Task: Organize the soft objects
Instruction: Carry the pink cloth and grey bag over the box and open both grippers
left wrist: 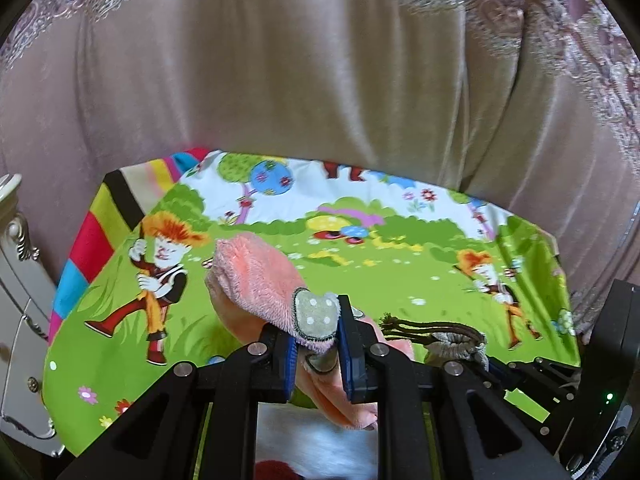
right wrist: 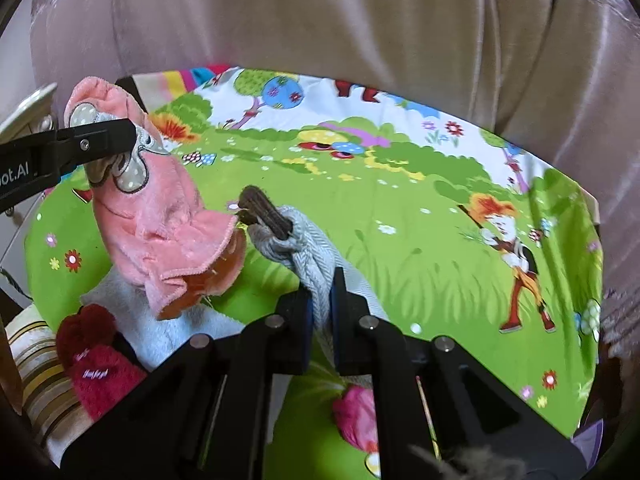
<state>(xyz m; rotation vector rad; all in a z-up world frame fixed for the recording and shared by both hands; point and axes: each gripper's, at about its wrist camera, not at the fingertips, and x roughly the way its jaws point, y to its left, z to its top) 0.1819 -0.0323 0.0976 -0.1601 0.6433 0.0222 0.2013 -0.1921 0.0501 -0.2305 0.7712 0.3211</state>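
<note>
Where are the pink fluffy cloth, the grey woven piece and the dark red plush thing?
pink fluffy cloth point(right wrist: 160, 216), right wrist view, its middle.
grey woven piece point(right wrist: 308, 260), right wrist view, twisted part above the pads.
dark red plush thing point(right wrist: 96, 372), right wrist view, its body.

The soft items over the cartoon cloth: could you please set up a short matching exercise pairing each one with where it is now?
Things:
1. pink plush towel
2. grey woven cloth
3. dark red fuzzy item
4. light blue towel

Places:
A. lying flat under the dark red item
B. clamped in the right gripper
C. resting at the lower left on the cartoon cloth
D. hanging from the left gripper

Pairs: 1-D, 2-B, 3-C, 4-A
</note>
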